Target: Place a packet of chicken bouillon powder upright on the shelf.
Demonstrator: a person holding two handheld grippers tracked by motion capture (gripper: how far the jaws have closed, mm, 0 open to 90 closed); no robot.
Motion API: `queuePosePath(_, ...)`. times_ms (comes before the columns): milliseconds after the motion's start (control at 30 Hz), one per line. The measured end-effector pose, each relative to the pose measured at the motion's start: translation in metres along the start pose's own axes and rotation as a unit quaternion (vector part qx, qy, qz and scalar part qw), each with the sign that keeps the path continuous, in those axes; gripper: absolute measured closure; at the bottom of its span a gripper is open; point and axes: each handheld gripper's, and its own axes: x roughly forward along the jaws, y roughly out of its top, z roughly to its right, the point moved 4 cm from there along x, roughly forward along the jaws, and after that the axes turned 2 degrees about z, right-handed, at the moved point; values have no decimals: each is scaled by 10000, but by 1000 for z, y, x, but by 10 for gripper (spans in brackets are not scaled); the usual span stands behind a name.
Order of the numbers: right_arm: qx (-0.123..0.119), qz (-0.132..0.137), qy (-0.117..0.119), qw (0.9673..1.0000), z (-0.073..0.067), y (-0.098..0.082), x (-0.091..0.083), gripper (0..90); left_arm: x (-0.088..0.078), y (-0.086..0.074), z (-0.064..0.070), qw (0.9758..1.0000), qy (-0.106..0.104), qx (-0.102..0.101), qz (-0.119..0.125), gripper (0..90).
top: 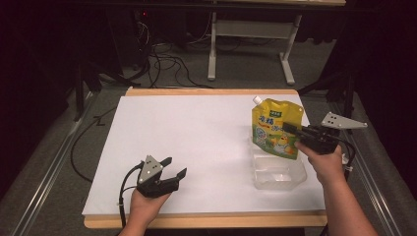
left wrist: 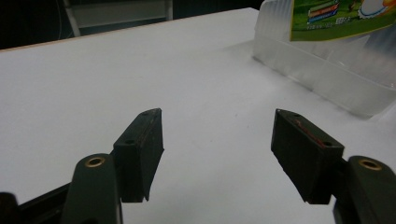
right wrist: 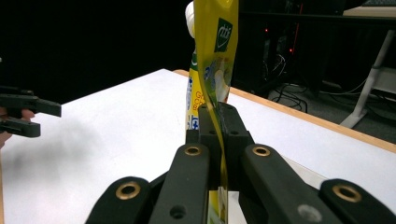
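Pouch (top: 275,129), yellow and upright, stands with its bottom in the clear tub (top: 278,173) on the desk (top: 196,137), right gripper (top: 290,130) clamped on its edge; left gripper (top: 174,167) gapes apart, holding nothing.

Left gripper (left wrist: 217,140): its two black jaws rise from below, standing wide apart with nothing between them, only bare white table (left wrist: 116,79) showing in the gap. Clear tub (left wrist: 327,70) sits at upper right on the table, well beyond the right-hand jaw. A pouch (left wrist: 341,18) with green and yellow print shows at the tub, top cut off. Table's far edge against darkness.
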Motion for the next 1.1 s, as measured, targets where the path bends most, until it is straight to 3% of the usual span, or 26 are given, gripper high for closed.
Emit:
queuePosePath(500, -106, -149, -197, 9996, 15, -9, 10, 900, 0, -1, -1, 10000, 16, -30, -21, 348)
queuePosePath(833, -345, -149, -383, 9986, 17, -13, 15, 900, 0, -1, -2, 10000, 26, -34, -39, 349)
queuePosePath(1100, -338, -110, -406, 9985, 17, -17, 17, 900, 0, -2, -2, 10000, 18, -40, -50, 350)
